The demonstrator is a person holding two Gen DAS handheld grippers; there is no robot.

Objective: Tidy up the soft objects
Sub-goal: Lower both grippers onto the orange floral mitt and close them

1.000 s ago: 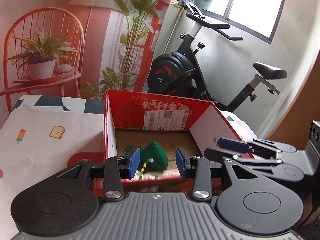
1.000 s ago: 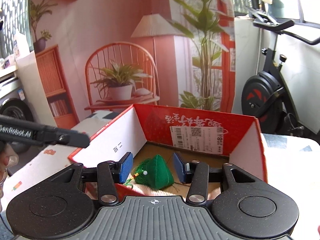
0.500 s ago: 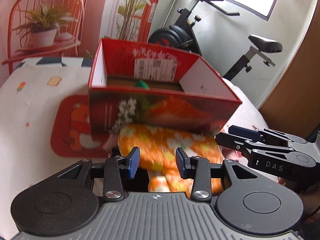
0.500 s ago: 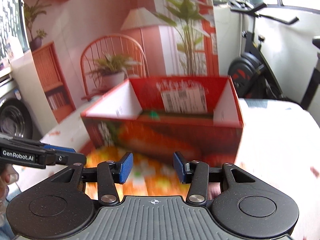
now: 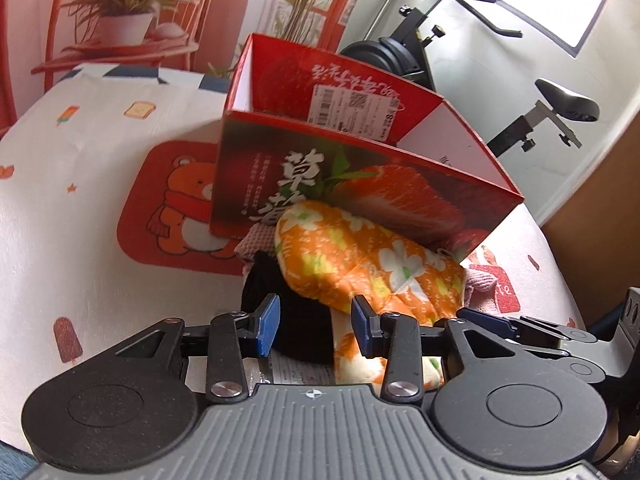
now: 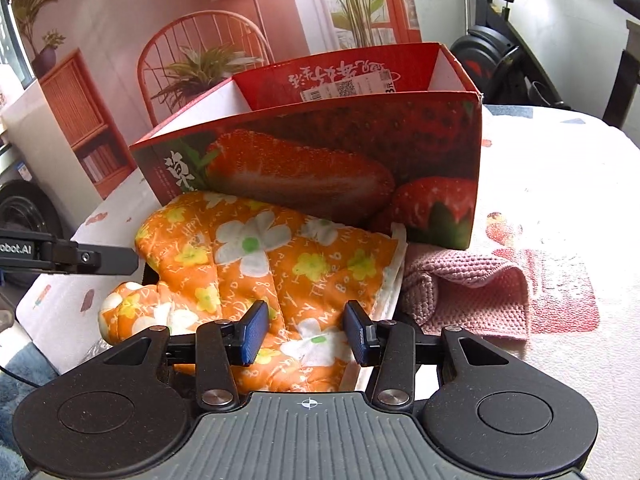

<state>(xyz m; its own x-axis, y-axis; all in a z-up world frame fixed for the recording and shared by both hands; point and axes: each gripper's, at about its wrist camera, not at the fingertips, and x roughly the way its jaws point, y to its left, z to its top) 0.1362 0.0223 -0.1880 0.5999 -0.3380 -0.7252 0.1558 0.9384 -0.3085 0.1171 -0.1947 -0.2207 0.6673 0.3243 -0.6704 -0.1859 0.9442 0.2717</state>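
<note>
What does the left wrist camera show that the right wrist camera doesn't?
Only the left wrist view shows the red bear mat beside the box and a black soft object under the mitt. Only the right wrist view shows the whole pink knitted cloth. Both show the strawberry box and the orange floral oven mitt lying against its front.

Table point(image 5: 80, 208) under white printed cloth. Directly on it: 1 red bear mat point(image 5: 172, 208), 1 red strawberry box point(image 6: 320, 168), 1 pink knitted cloth point(image 6: 472, 292), 1 orange flowered mitt point(image 6: 272, 272) against box front.
</note>
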